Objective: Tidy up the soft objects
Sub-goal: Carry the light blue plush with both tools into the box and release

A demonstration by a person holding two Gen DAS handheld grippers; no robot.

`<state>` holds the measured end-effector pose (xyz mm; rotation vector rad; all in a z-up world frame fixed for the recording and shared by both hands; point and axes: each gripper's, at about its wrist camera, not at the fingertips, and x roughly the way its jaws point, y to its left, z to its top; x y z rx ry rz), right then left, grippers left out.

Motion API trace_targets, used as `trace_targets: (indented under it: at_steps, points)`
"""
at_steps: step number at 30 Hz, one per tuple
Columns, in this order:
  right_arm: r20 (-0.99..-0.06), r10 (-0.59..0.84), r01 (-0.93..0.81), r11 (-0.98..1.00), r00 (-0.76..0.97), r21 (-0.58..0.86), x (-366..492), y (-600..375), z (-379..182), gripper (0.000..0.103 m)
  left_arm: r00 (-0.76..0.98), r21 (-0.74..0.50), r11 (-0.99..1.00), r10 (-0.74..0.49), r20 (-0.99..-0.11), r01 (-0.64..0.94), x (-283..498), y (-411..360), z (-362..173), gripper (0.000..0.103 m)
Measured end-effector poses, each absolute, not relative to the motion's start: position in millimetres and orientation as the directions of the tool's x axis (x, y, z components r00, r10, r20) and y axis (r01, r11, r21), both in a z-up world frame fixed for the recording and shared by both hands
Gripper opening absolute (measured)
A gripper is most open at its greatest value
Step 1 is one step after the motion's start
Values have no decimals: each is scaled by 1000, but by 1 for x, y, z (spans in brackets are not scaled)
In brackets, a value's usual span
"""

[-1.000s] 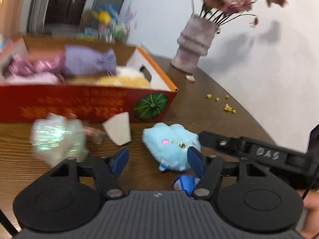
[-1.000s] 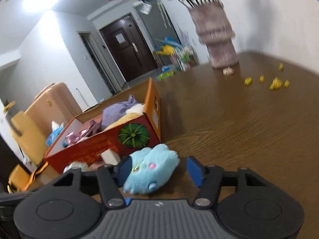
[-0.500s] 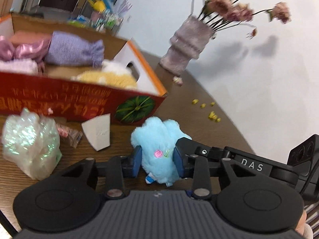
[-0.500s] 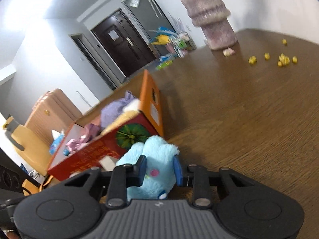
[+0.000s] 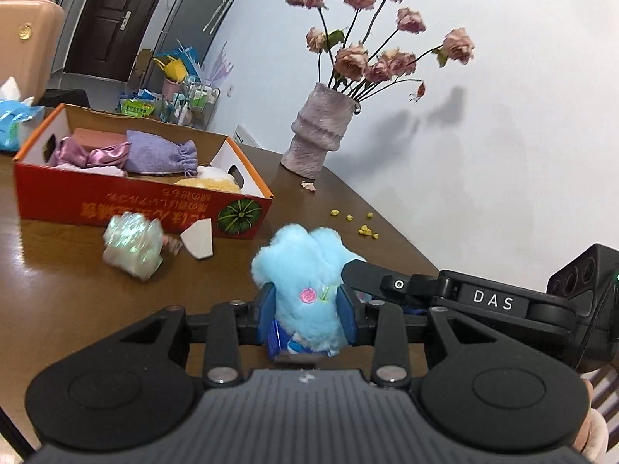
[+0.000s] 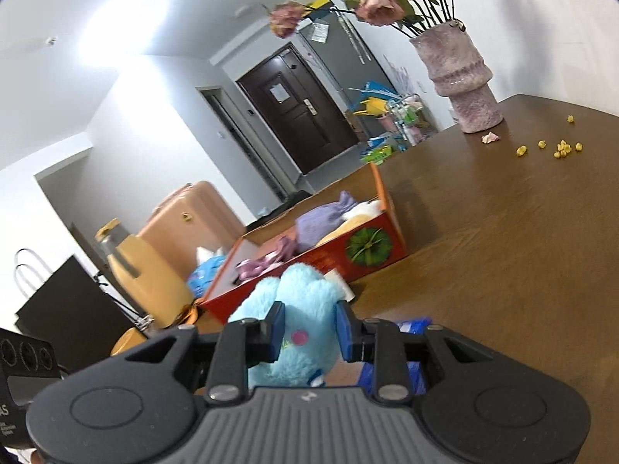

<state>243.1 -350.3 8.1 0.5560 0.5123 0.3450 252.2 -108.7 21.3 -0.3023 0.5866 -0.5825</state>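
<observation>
A light blue plush toy with a pink cheek spot is squeezed between the blue pads of both grippers and held above the wooden table. My left gripper is shut on it from one side. My right gripper is shut on the same plush toy, and its black body shows in the left wrist view. The red cardboard box with a pumpkin print holds a purple drawstring pouch, pink satin cloth and a yellow plush; it also shows in the right wrist view.
An iridescent plastic bag and a white torn card piece lie in front of the box. A pink vase of dried roses stands at the table's far side. Yellow crumbs dot the table. A blue packet lies under my right gripper.
Both grippers closed on the blue plush toy and lifted it off the table. The box and the iridescent bag now sit farther away and lower in view.
</observation>
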Motion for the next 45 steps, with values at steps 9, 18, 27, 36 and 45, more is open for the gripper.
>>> trace_targets:
  at_steps: [9, 18, 27, 36, 45]
  points:
    - [-326, 456, -213, 794, 828, 569, 205, -336, 18, 27, 714, -400, 810, -575, -400, 429, 212, -95, 36, 35]
    - [-306, 444, -234, 813, 842, 534, 230, -328, 35, 27, 732, -404, 803, -580, -358, 438, 243, -89, 47, 35]
    - [-357, 429, -226, 843, 830, 488, 376, -305, 56, 26, 731, -478, 790, -576, -366, 384, 392, -66, 52, 35]
    - [-554, 413, -181, 887, 723, 424, 516, -255, 3, 26, 663, -527, 821, -522, -537, 219, 510, -33, -16, 34]
    - [-685, 355, -240, 935, 636, 262, 544, -214, -26, 27, 685, -381, 881, -461, -564, 280, 496, -17, -12, 35]
